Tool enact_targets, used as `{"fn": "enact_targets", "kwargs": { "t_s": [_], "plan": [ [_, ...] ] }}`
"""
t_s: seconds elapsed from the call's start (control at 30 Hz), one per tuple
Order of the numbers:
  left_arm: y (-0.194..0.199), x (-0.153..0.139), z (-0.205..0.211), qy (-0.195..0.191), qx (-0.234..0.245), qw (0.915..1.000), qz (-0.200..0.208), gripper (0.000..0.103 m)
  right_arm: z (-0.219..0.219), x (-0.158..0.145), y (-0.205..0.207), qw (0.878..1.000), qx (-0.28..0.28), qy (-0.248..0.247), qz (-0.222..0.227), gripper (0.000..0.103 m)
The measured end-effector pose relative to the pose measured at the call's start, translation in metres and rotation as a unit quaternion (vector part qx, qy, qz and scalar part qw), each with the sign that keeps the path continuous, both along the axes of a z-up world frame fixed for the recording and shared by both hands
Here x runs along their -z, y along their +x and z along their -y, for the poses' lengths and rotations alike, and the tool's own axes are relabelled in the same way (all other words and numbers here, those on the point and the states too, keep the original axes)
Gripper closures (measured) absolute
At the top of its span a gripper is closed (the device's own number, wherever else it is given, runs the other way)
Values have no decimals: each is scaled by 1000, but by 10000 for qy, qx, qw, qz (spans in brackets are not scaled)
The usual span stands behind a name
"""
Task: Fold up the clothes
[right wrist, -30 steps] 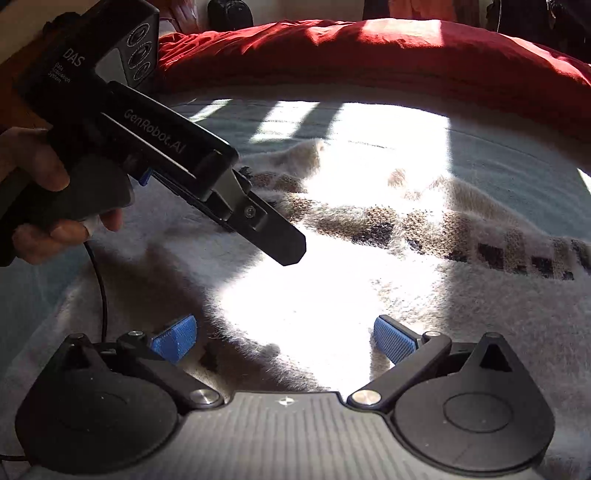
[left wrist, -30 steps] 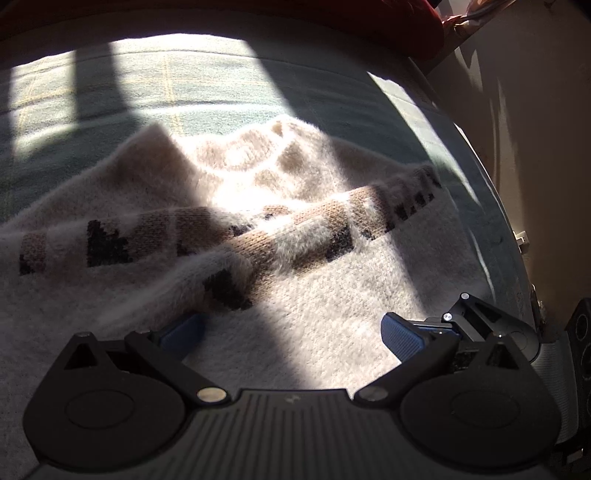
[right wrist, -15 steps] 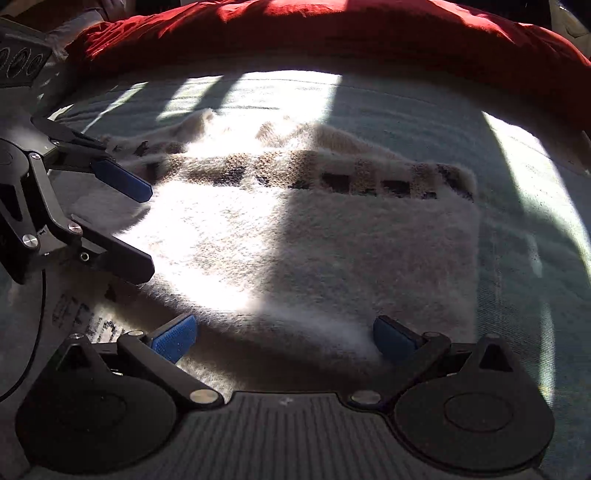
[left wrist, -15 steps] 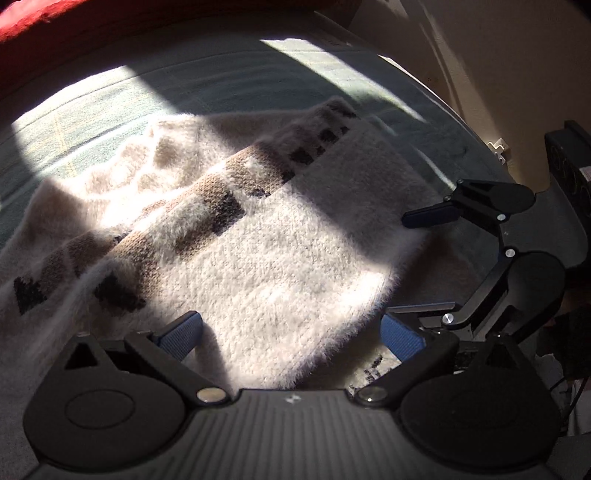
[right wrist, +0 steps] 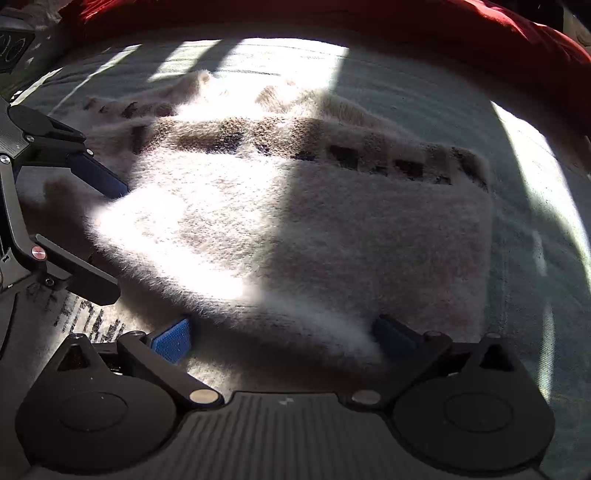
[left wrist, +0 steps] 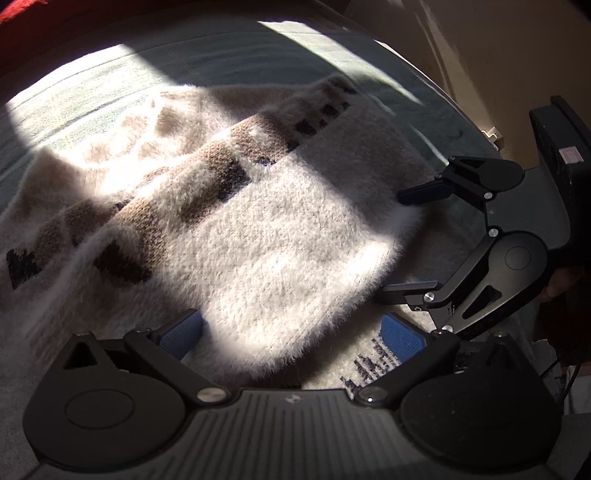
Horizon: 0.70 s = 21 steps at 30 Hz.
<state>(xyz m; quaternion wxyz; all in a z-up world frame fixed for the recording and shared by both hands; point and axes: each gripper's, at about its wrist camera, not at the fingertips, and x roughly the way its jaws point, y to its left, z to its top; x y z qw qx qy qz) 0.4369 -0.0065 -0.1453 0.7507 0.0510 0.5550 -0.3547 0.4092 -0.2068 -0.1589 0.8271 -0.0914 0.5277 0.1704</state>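
1. Since half a second ago, both grippers are sitting a little closer over the folded sweater (left wrist: 280, 258); a second ago the left tool was crossing high over the cloth in the right camera, and now it is low at that view's left edge.
2. The sweater, cream and fuzzy with a brown-and-black patterned band, is lying folded on the pale green bedcover (right wrist: 424, 92), with sunlight falling across it.
3. The left gripper (left wrist: 291, 332) is standing with its blue pads spread wide, the near folded edge lying between them, nothing pinched.
4. The right gripper (right wrist: 284, 336) is likewise standing spread, its fingers straddling the sweater's near edge.
5. Only the left view is showing the beige wall (left wrist: 480, 48) beside the bed and dark lettering on the cloth near its right pad.
6. Only the right view is showing the red blanket (right wrist: 332, 14) lying along the bed's far side and the sweater's squared right edge.
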Motion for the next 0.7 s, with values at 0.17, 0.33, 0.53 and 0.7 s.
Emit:
{"fn": "enact_targets", "kwargs": {
  "t_s": [0.17, 0.33, 0.53, 0.7],
  "plan": [
    [-11, -16, 3, 378, 97, 9989, 242, 1, 0, -1, -2, 10000, -42, -10, 13, 0],
    [-26, -25, -4, 231, 152, 9992, 299, 1, 0, -1, -2, 10000, -36, -17, 28, 0],
    [-37, -13, -34, 532, -202, 9982, 182, 1, 0, -4, -3, 9999, -103, -34, 14, 0],
    [-34, -32, -49, 629, -411, 9965, 372, 1, -2, -15, 1, 9999, -98, -81, -58, 0]
  ]
}}
